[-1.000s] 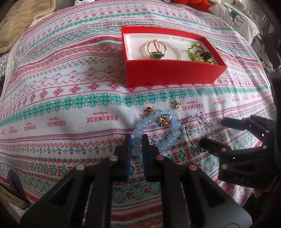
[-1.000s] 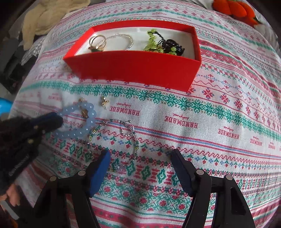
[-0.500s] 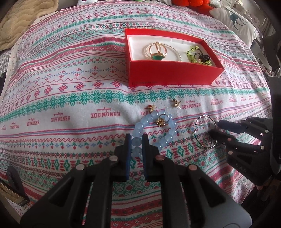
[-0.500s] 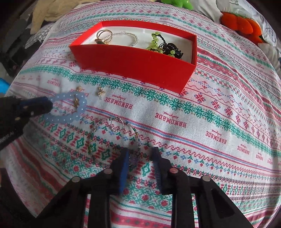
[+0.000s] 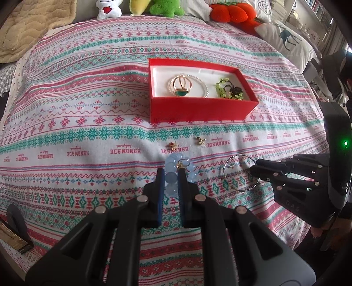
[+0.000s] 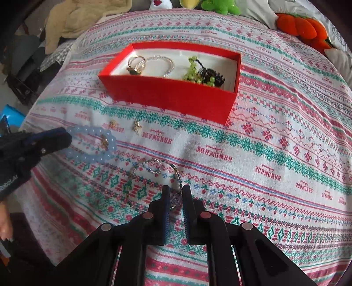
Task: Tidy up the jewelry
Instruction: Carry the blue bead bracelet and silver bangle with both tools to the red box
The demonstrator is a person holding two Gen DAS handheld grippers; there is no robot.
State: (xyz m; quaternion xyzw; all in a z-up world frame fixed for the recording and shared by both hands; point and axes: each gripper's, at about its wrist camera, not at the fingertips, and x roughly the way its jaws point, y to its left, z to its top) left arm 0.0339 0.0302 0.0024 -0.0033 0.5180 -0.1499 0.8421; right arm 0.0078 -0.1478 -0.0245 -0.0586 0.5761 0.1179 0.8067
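My left gripper (image 5: 169, 176) is shut on a pale blue bead bracelet (image 5: 173, 167) and holds it lifted above the patterned cloth; it also shows in the right wrist view (image 6: 92, 145), with a small gold piece (image 6: 103, 140) hanging on it. My right gripper (image 6: 176, 193) is shut on a thin beaded wire bracelet (image 6: 154, 171), seen in the left wrist view (image 5: 239, 173) too. The open red box (image 5: 198, 110) behind holds gold rings (image 5: 181, 84), a silver bracelet and green-black beads (image 5: 228, 89).
Two small gold earrings (image 5: 173, 145) (image 5: 200, 140) lie on the cloth between the grippers and the box. Plush toys (image 5: 231, 13) and pillows line the far edge. A beige blanket (image 5: 28, 26) lies at the far left.
The right gripper closed on the wire bracelet. Both grippers rose and pulled back; the blue bracelet lifted off the cloth and now hangs folded from the left gripper.
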